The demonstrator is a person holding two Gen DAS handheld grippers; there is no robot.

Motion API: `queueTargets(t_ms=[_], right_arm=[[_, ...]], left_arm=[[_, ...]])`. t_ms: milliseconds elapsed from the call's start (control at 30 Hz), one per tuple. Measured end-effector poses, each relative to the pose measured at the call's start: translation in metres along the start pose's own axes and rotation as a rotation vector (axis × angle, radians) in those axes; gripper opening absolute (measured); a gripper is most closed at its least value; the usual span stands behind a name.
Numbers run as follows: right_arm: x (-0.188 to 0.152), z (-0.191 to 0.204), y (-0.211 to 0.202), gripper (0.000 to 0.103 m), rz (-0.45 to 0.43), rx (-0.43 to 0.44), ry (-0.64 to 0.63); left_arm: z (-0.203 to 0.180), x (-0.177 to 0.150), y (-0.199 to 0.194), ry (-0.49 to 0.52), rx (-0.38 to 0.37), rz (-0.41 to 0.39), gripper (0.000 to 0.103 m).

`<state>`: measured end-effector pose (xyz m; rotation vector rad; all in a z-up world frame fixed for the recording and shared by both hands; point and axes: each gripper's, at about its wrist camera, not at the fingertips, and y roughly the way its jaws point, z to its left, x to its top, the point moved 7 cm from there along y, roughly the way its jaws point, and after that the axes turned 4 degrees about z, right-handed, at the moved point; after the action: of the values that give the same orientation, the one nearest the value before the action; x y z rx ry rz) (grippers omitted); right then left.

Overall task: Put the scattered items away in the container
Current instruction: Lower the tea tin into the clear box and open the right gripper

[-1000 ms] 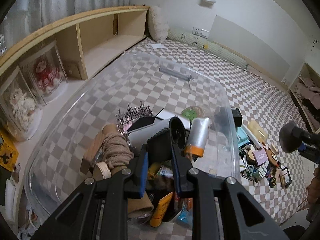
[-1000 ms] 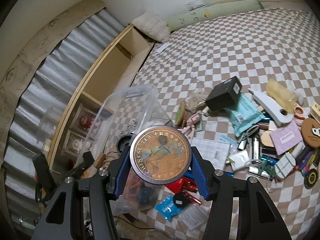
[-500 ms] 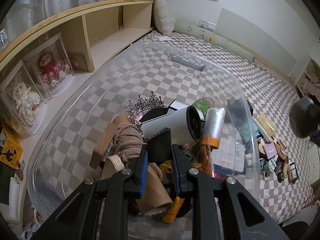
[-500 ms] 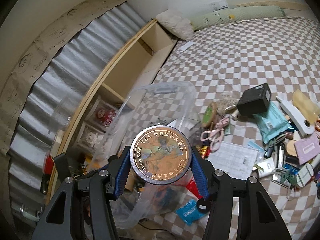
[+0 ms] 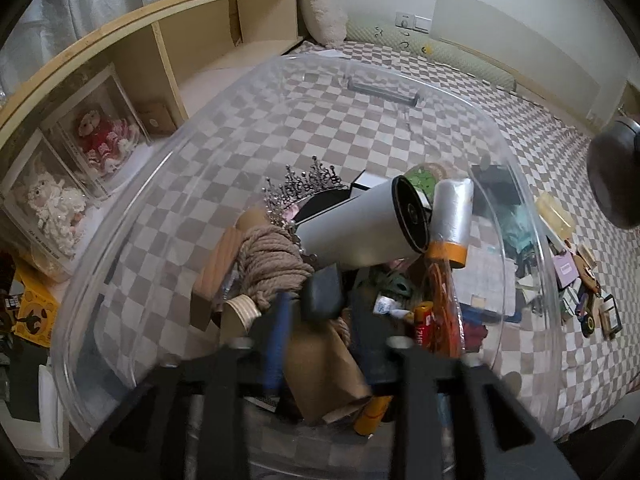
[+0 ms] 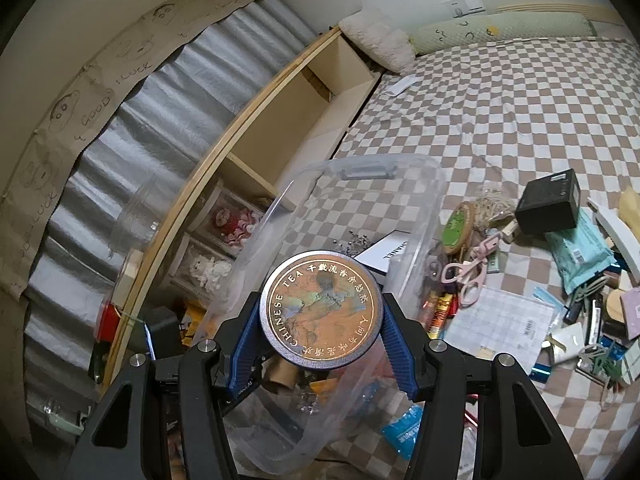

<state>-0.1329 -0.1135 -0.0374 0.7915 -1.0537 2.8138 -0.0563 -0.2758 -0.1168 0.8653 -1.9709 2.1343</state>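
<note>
Tea tin is held edge-on between the blue pads of the right gripper, lid face toward the camera, clamped at its round sides. It hangs above the near end of the clear bin, which sits on the checked bedspread beside the wooden shelf.

Left gripper is pointed steeply down into the bin; its jaws are opening, and a small dark block is seen between the fingers, apparently being let go onto the pile. The view is motion-blurred, so contact with the pads cannot be told for sure.

Pile inside the bin is crowded toward the near end: a grey cylinder, a rope coil, a silver tube with orange cap. The far end is bare.

Step in hand, as judged: the tin is to be carried over the rim and set down. It is best lowered toward the open far half, clear of the left gripper, and released low so it does not roll off the heap.

Loose items are left scattered on the bedspread at the bin's right side.
</note>
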Motion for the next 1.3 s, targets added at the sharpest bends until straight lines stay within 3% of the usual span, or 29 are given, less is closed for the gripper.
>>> queueTargets(t_ms=[67, 233, 567, 1067, 1300], right_arm=[[-0.001, 0.004, 0.005, 0.058, 0.005, 0.004, -0.008], [-0.002, 0.012, 0.018, 0.058, 0.023, 0.009, -0.031], [-0.018, 0.025, 0.055, 0.058, 0.103, -0.022, -0.098], [-0.063, 0.045, 0.105, 0.058, 0.265, -0.085, -0.254], [-0.068, 0.045, 0.104, 0.058, 0.26, -0.119, -0.301]], left_arm=[[0.002, 0.002, -0.005, -0.013, 0.001, -0.022, 0.057], [0.013, 0.009, -0.019, -0.056, 0.03, -0.086, 0.057], [0.061, 0.022, -0.057, -0.235, 0.109, -0.261, 0.057], [0.061, 0.019, -0.049, -0.217, 0.106, -0.235, 0.057], [0.056, 0.019, -0.046, -0.196, 0.1, -0.225, 0.057]])
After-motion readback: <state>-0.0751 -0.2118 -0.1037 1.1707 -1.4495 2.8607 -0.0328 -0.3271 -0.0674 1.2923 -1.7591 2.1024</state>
